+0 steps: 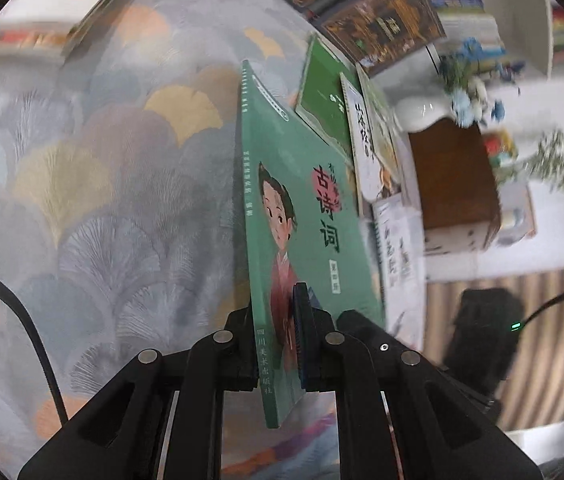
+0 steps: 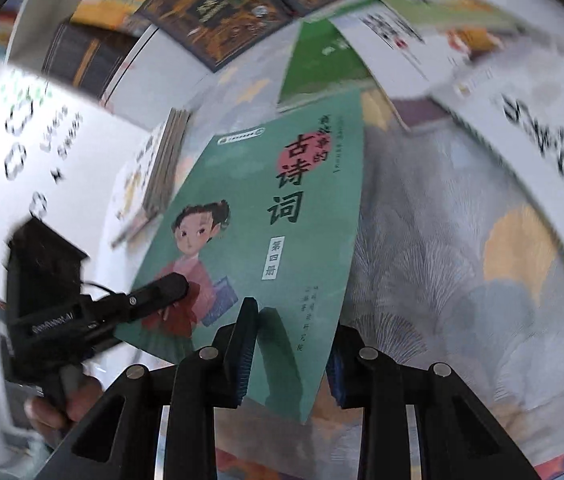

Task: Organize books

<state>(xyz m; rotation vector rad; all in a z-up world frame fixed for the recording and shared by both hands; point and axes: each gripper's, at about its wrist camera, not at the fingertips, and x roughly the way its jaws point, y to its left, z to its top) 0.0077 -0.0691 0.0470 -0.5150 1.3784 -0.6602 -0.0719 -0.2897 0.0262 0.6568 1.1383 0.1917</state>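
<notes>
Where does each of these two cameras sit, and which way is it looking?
Left wrist view: sits on the left gripper, looking down along its jaws, shut on the green book, over a patterned cloth.
Right wrist view: sits on the right gripper, looking down along jaws straddling the book's lower corner; the left gripper and the hand holding it show at left.
Both share the green book, the cloth and the books lying beyond.

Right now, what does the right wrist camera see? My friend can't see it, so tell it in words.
A green book with a cartoon girl on its cover is lifted over a fan-patterned cloth. The left gripper pinches its lower left edge; the right gripper has the bottom corner between its fingers. More books lie behind, blurred.
</notes>
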